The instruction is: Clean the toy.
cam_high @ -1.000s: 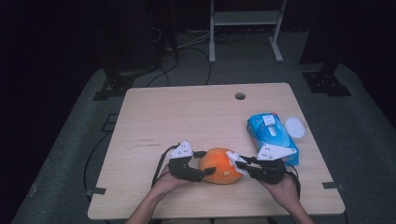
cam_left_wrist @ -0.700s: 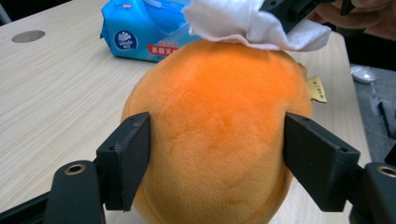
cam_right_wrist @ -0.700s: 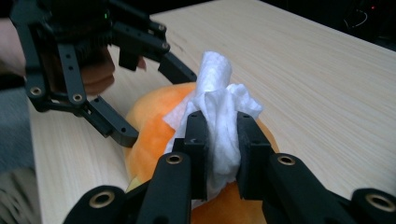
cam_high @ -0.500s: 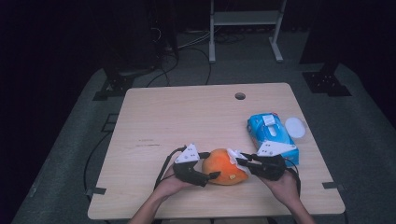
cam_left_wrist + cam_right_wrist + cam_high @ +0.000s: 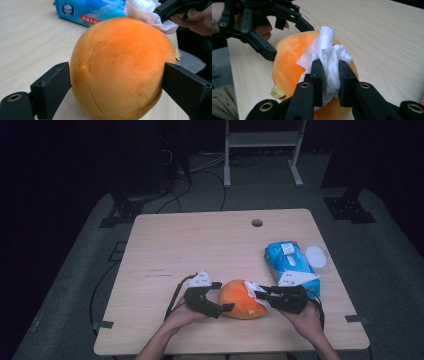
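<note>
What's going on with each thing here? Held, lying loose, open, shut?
Orange plush ball: resting on the table, clamped between the left gripper's jaws.
White tissue: crumpled, pinched in the right gripper, pressed on the ball.
Wipes pack: lying flat, untouched.
White lid: lying beside the pack.
Left gripper: shut on the ball.
Right gripper: shut on the tissue.

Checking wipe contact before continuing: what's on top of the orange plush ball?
A crumpled white wipe, pinched in the right claw, rests on the round orange plush ball. The plush beneath the wipe is covered.
</note>
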